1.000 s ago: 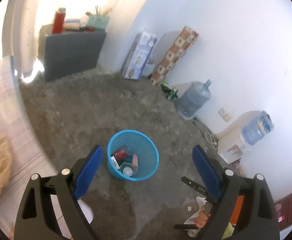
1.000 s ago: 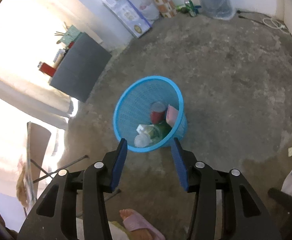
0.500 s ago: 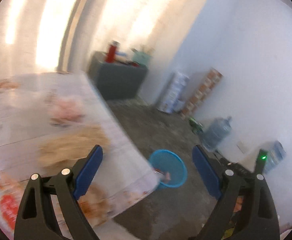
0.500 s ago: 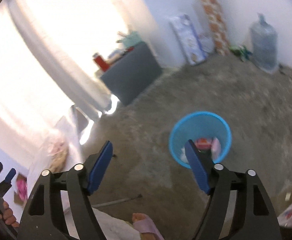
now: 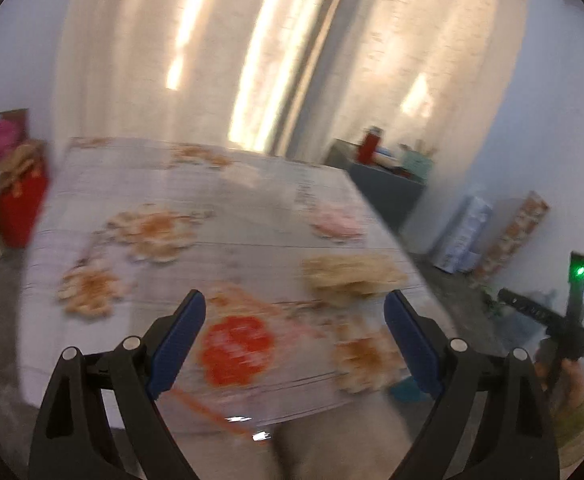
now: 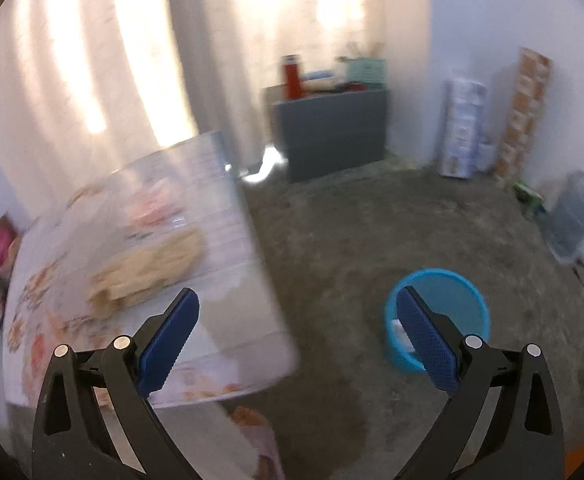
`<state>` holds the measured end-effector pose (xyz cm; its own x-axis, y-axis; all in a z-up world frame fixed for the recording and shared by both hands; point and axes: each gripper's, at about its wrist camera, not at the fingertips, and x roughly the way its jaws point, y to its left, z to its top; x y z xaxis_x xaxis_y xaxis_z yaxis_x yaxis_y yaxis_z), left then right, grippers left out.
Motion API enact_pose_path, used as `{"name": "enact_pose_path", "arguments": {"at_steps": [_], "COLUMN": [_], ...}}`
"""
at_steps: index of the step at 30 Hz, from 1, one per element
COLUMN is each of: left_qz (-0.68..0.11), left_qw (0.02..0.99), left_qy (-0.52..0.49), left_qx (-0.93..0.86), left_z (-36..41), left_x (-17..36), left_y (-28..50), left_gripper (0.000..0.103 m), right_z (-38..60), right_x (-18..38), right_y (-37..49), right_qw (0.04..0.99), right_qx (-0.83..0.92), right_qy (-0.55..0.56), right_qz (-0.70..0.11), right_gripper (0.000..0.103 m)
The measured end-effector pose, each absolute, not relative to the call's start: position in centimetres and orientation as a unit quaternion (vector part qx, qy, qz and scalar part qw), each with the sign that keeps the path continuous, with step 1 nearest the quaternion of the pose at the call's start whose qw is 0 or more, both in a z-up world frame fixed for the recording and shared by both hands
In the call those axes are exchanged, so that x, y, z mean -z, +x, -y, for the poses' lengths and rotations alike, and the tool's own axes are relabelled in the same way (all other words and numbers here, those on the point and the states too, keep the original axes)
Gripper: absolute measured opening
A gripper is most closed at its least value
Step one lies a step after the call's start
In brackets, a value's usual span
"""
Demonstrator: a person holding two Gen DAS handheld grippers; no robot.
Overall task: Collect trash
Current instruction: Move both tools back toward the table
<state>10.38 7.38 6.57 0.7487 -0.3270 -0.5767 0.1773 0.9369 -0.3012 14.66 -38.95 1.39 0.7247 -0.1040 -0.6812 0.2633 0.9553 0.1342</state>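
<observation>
The table (image 6: 227, 272) stands left of the bin (image 6: 438, 320) (which sits on the floor (image 6: 372, 240)). Behind them, a cabinet (image 6: 332, 132) backs against the curtain (image 6: 91, 60).

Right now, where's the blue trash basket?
In the right wrist view the blue trash basket stands on the concrete floor at lower right, partly behind the right gripper's right finger, apart from the floral-cloth table.

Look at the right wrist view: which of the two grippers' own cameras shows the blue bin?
The right gripper: the blue bin stands behind its right finger. The left gripper faces the flowered table.
</observation>
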Motion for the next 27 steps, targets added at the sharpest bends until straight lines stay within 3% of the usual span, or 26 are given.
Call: {"name": "enact_pose_path", "arguments": {"at_steps": [8, 14, 27], "left_qz": [-0.339, -0.349, -0.371], "left_qw": [0.934, 0.929, 0.922], "left_qy": [-0.086, -0.087, -0.061], "left_qx": [0.075, 0.081, 0.094], "left_z": [-10.1, -10.6, -11.0], "left_x": [-5.0, -4.1, -4.1], "left_y": [9.4, 10.4, 15.3], "left_gripper": [0.089, 0.089, 0.089], "right_z": [30.9, 27.6, 26.8], "right_x": [-3.5, -2.7, -4.3], "right_y": [16.3, 17.2, 21.0], "right_qw": [0.944, 0.933, 0.909], "right_qx": [0.025, -0.007, -0.086], "right_qy": [0.031, -0.003, 0.109], "right_qz": [-0.327, -0.359, -0.392], "right_gripper": [0.095, 0.095, 0.095]}}
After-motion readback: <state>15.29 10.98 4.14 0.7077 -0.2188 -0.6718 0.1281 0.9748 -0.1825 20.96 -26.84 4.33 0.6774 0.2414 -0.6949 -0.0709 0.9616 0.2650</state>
